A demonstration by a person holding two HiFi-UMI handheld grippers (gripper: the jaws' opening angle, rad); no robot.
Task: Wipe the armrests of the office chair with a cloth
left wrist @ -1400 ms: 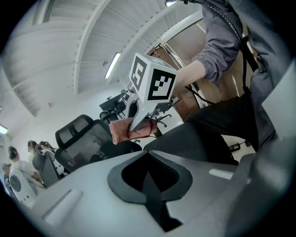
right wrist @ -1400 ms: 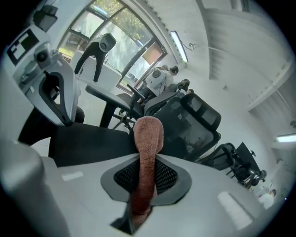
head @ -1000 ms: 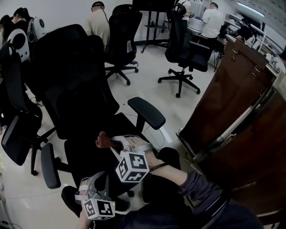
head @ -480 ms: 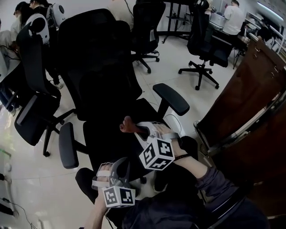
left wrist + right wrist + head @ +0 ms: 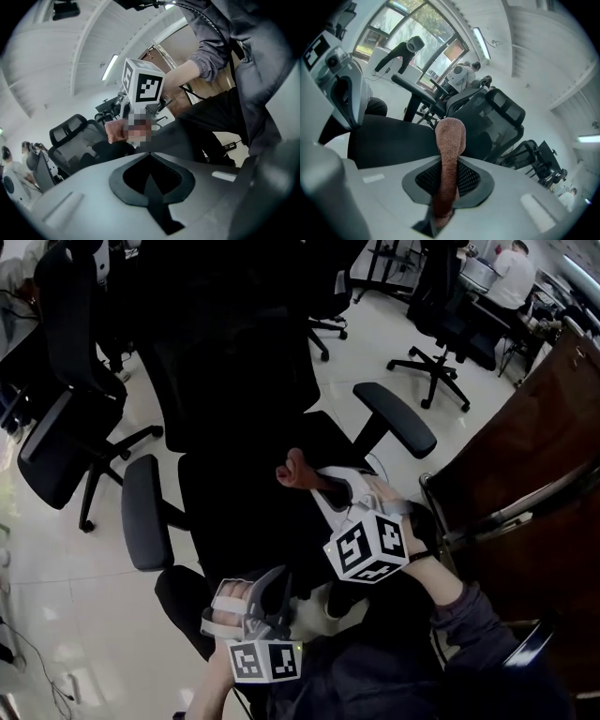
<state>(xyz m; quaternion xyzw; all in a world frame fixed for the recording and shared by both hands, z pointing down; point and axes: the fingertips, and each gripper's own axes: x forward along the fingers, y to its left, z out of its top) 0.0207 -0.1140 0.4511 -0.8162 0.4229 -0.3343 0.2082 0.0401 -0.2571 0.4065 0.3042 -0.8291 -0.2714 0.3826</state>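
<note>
Cloth (image 5: 296,468) sits pinched in the closed right tongs (image 5: 323,486), over the chair (image 5: 234,512) seat between both armrests (image 5: 143,512), touching neither. Left tongs (image 5: 272,601) closed, empty, at seat front. Spare chair (image 5: 66,437) left, wooden cabinet (image 5: 534,427) close right.

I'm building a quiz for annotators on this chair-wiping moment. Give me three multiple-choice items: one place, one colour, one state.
1. Where is the cloth? A on an armrest; B over the seat; C on the floor.
2. Its colour? A reddish-brown; B white; C blue.
3. The left gripper is: A open; B shut on the cloth; C shut, empty.
Key: B, the right gripper holds it over the seat; A, plain in both views; C, its jaws meet with nothing between.
</note>
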